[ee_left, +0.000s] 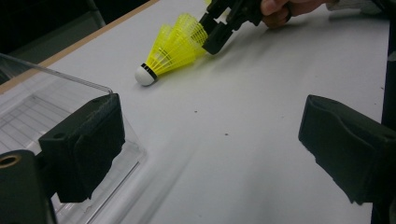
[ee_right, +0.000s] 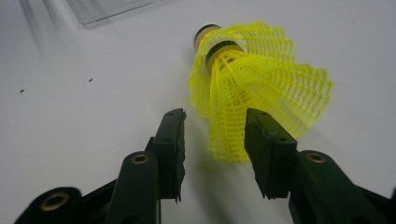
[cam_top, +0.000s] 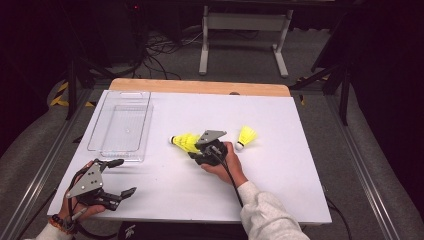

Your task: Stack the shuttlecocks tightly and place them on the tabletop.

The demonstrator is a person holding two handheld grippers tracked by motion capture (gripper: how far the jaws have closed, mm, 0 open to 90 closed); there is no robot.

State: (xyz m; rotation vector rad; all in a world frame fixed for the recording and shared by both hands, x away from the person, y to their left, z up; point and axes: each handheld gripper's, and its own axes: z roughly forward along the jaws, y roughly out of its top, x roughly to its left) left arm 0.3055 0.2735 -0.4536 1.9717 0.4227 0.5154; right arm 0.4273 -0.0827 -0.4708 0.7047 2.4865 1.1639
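- The left hand-held gripper (cam_top: 122, 177) rests at the table's (cam_top: 280, 190) near left corner, jaws wide apart with nothing between them.
- The right hand-held gripper (ee_right: 212, 140), mid-table, stands partly parted, the skirt of the stacked yellow shuttlecocks (ee_right: 252, 88) lying between its jaws, unpressed.
- A single yellow shuttlecock (cam_top: 245, 137) lies just right.
- The clear plastic tray (cam_top: 120, 127) sits far left.
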